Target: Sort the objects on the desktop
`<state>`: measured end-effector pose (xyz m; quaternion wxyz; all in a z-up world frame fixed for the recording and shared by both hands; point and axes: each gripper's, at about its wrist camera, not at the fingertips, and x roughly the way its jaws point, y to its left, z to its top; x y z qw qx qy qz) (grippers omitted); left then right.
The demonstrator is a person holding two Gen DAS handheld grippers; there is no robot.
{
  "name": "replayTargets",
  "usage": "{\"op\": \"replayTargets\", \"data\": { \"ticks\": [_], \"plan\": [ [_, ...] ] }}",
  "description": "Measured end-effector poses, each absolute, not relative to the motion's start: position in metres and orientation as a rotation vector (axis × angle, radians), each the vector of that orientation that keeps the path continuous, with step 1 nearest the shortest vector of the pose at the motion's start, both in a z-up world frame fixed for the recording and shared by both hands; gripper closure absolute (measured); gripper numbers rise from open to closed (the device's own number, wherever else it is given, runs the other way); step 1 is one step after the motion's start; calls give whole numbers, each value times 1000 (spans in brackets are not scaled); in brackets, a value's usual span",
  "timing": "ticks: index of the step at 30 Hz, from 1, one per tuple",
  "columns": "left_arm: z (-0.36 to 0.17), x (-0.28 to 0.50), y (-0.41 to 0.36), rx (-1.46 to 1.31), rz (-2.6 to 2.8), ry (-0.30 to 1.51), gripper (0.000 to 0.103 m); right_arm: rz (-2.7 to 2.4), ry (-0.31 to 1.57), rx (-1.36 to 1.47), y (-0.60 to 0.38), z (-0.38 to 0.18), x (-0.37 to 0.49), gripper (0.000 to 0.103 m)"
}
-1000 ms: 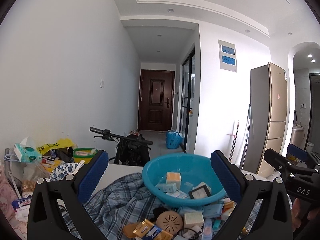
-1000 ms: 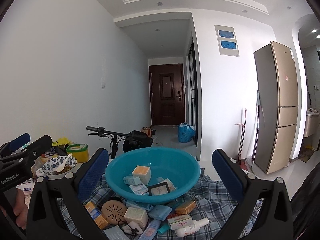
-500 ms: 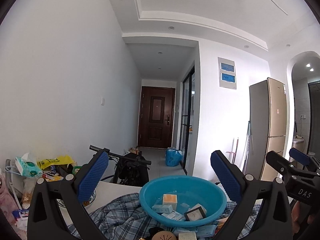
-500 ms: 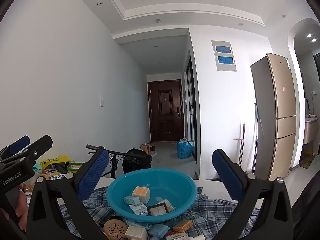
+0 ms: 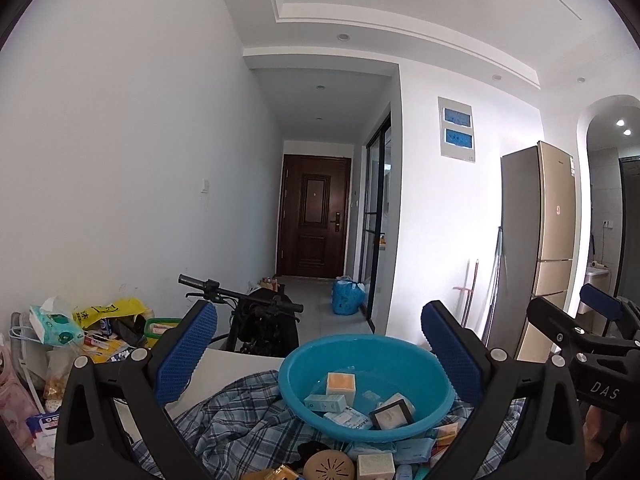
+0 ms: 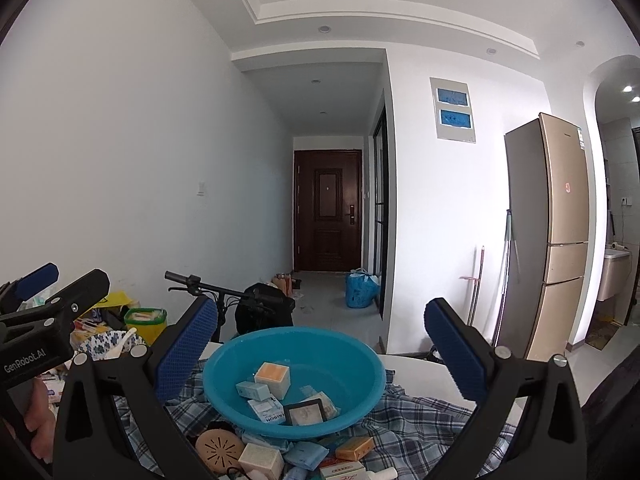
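Both tongs hang up in the air here, tilted toward the hallway, and both are spread wide with nothing between the blue pads: the left tongs (image 5: 318, 354) frame the round turquoise plastic basin (image 5: 416, 364), and the right tongs (image 6: 322, 350) frame that same basin from the other side. The basin sits on a rumpled blue-and-white plaid cloth (image 6: 416, 424) draped over the white tabletop (image 6: 420, 372). Inside it, a cream cube-shaped box with an orange top (image 6: 273, 378) stands beside a small pale-teal carton (image 6: 252, 391), with a flat black-framed square case (image 6: 306, 412) lying near the front wall. Just in front of the basin, a scatter of small packages lies on the cloth: a round tan disc with slotted vents (image 6: 220, 450), a beige square box (image 6: 260, 460) touching it, and an orange bar-shaped box (image 6: 354, 448) further right. Off to the left, a blue-patterned ceramic bowl holding a white spoon (image 6: 108, 342) sits among clutter, next to a green-rimmed container (image 6: 145, 320). A black handlebar (image 5: 240, 300) pokes up behind the tabletop.
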<state>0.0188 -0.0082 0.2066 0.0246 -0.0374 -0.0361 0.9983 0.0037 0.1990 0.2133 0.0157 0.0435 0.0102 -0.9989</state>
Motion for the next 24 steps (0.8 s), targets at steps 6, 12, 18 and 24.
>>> {"op": "replayTargets", "data": {
  "ticks": [6,12,18,24],
  "plan": [
    [195,6,-5,-220,3082,-78,0,-3080,53,232,195,200,-8,0],
    [176,-14,-2,-343,3063,-72,0,-3059,68,332,190,182,-20,0],
    [156,-29,-5,-446,3056,-90,0,-3018,70,465,185,159,-37,0],
    [140,-36,-7,-524,3048,-104,0,-3012,57,559,187,143,-49,0]
  ]
}}
